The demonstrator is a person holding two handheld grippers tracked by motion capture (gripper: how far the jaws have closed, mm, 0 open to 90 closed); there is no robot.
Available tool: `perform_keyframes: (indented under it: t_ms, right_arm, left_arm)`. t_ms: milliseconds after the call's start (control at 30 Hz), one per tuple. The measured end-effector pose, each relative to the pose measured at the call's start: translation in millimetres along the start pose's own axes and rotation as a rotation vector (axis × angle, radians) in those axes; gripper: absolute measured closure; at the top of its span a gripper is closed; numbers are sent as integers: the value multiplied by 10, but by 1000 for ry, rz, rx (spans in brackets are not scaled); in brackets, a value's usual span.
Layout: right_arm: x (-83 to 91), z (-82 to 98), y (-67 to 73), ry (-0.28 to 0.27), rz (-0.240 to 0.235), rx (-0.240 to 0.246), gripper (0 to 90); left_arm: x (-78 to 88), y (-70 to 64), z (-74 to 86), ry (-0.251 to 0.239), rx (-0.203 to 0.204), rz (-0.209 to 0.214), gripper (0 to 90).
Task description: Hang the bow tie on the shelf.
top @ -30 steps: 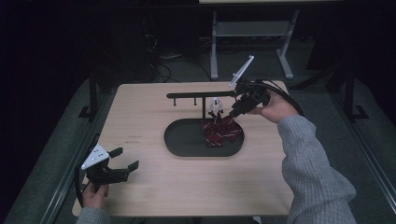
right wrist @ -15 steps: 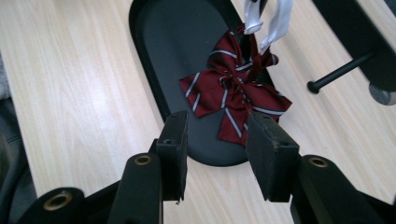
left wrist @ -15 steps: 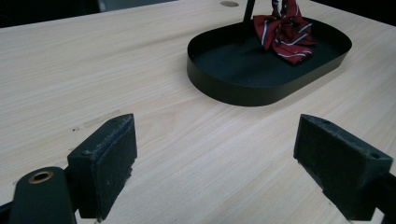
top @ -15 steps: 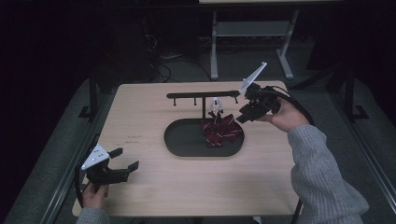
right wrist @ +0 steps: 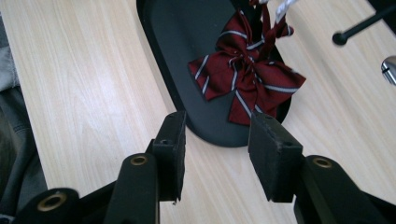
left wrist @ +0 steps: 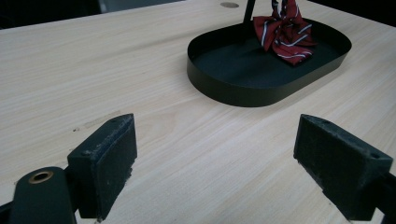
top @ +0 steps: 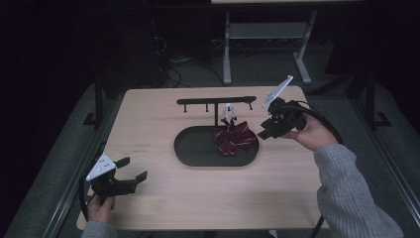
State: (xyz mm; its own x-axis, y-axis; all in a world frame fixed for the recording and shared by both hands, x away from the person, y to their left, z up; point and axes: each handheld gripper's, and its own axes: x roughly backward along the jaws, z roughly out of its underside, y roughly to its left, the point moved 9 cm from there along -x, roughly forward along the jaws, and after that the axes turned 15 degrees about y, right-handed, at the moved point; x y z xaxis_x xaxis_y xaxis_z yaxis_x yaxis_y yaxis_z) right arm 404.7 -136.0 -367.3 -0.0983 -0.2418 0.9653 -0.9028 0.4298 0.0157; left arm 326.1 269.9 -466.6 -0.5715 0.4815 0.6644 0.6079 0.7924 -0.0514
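A dark red striped bow tie (top: 234,139) lies at the right end of a black oval tray (top: 198,148). Its white strap runs up to a black peg rack (top: 215,101) behind the tray. My right gripper (top: 264,133) hovers just off the tray's right end and points at the bow. Its jaws have just been opening and nothing is between them. In the right gripper view the gripper (right wrist: 217,149) frames the tray's rim (right wrist: 187,46) below the bow tie (right wrist: 245,79). My left gripper (top: 132,168) rests open near the front left corner, far from the tray (left wrist: 243,93) and bow tie (left wrist: 285,32); its jaws (left wrist: 219,158) hold nothing.
The wooden table (top: 148,114) has bare surface left of and in front of the tray. The rack's bar carries short pegs along its length. A metal stand's legs (top: 228,54) and cables sit on the dark floor behind the table.
My right gripper has drawn back to the right from the bow tie under the rack, off the tray's end, with its jaws wider. The left gripper has stayed put.
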Motion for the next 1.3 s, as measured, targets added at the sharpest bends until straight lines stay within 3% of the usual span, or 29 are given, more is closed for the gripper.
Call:
perform_keyframes:
  t_ms: [1300]
  right_arm:
    - [-338, 586, 87, 5, -5, -49, 542]
  left_arm:
    - [-10, -14, 3, 4, 1, 4, 130]
